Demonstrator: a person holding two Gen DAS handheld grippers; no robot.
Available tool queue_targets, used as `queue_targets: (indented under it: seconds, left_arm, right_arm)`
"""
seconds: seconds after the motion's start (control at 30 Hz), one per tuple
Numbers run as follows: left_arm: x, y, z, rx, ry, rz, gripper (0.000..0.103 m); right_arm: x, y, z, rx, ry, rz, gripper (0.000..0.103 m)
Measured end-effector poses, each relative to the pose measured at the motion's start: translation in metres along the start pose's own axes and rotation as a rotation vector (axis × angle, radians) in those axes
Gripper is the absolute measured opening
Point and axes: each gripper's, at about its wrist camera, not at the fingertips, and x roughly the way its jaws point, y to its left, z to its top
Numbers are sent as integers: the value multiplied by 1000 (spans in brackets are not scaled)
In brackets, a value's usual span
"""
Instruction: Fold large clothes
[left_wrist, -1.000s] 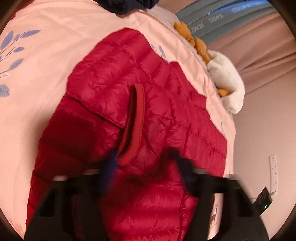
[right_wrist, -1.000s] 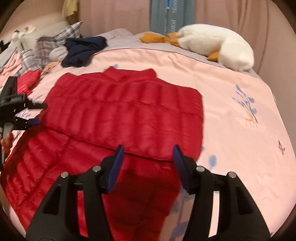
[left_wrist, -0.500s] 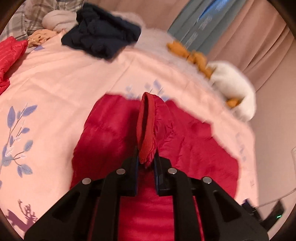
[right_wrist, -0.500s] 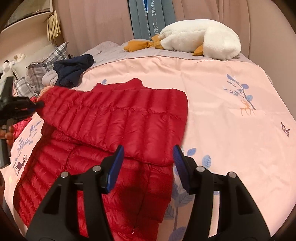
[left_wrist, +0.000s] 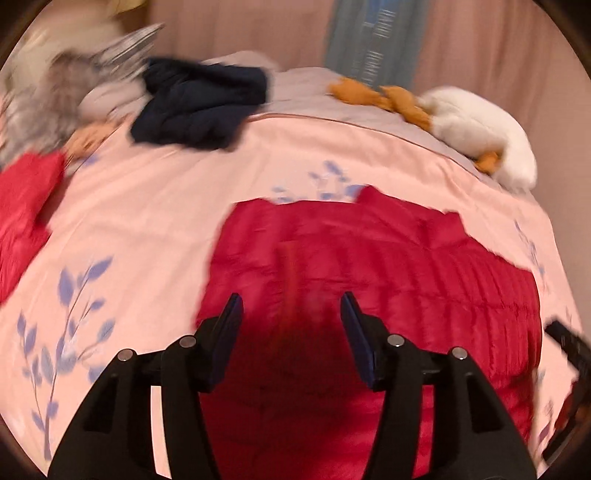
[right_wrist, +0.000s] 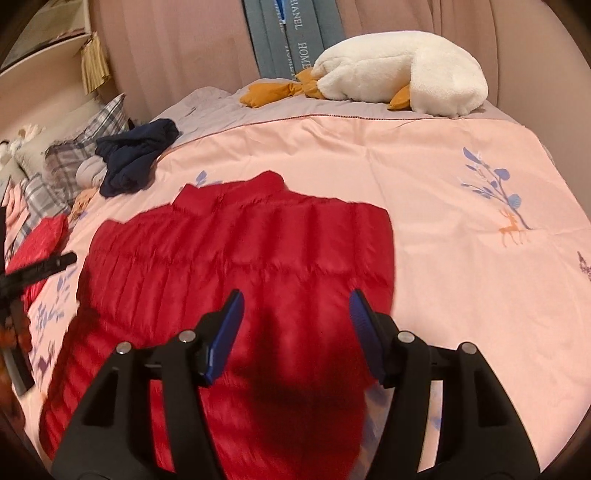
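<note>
A red quilted down jacket (left_wrist: 406, 277) lies on the pink bedspread (left_wrist: 147, 221), its sleeves folded across the body. My left gripper (left_wrist: 291, 299) hovers over the jacket's near part with its jaws opening. The sleeve's blurred cuff (left_wrist: 290, 266) hangs loose between the pads, which do not press on it. In the right wrist view the jacket (right_wrist: 258, 258) fills the middle with its collar at the far edge. Above its lower half my right gripper (right_wrist: 297, 295) is opening a little, with nothing between its fingers. The left gripper (right_wrist: 40, 269) shows at that view's left edge.
A crumpled navy garment (right_wrist: 136, 158) lies at the far left of the bed, beside plaid pillows (right_wrist: 74, 155). A white goose plush (right_wrist: 402, 74) rests along the far edge. Another red garment (right_wrist: 37, 240) sits at the left. Bare bedspread (right_wrist: 461, 258) lies right of the jacket.
My left gripper closed on the sleeve cuff, lifted it, and has now let it go with jaws wide apart. The right gripper moved over the jacket from its right edge.
</note>
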Motion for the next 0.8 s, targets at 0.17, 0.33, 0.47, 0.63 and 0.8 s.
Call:
queue_targets:
  seconds: [0.17,0.33,0.47,0.63,0.8]
  left_arm:
    - [35,-29,-12,119,74,48,56]
    - [49,-33,-26,160,95,61,56]
    - [48,-31,-24,159,96,54,56]
    - [35,-30,-25,150,70,38,58]
    - [39,-31,-34,176,77,57,64]
  right_arm:
    - [42,7,-2,-18,99,-47,61]
    - [62,0,-14,-10,144,-43,65]
    - [60,1,-12,2,147,-51,65]
    - [26,16,-13,-29,60,-24,65]
    - [39,29,-31,-102,136,-60,68]
